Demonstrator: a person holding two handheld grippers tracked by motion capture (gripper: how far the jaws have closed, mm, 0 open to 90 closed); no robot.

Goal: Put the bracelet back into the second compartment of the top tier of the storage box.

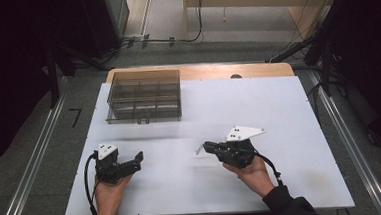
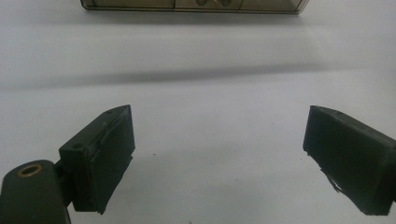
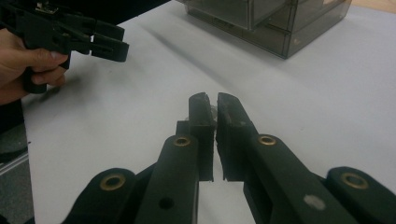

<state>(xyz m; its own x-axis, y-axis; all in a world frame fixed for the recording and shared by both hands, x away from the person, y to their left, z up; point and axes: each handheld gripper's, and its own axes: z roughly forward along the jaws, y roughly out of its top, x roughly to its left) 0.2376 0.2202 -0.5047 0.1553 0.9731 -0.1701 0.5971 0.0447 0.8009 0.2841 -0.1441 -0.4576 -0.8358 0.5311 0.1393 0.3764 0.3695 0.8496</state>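
Note:
My left gripper [image 1: 135, 162] rests low over the white table sheet [image 1: 258, 108] at the front left. Its jaws stand wide apart with bare sheet between them [image 2: 217, 154]. My right gripper [image 1: 204, 147] is at the front centre and points left toward the other one. Its jaws are closed together [image 3: 215, 116] on a small pale piece [image 3: 214, 110], which sticks out at the tips [image 1: 199, 149]. What the piece is I cannot tell. The right gripper view also takes in the left gripper [image 3: 105, 42], held in a hand at the upper left.
A smoky clear compartment box [image 1: 144, 96] stands at the back left of the sheet [image 2: 191, 4] [image 3: 280, 23], with small items in one cell. Metal rails run along both sides of the table. Dark stands and cables lie beyond the far edge.

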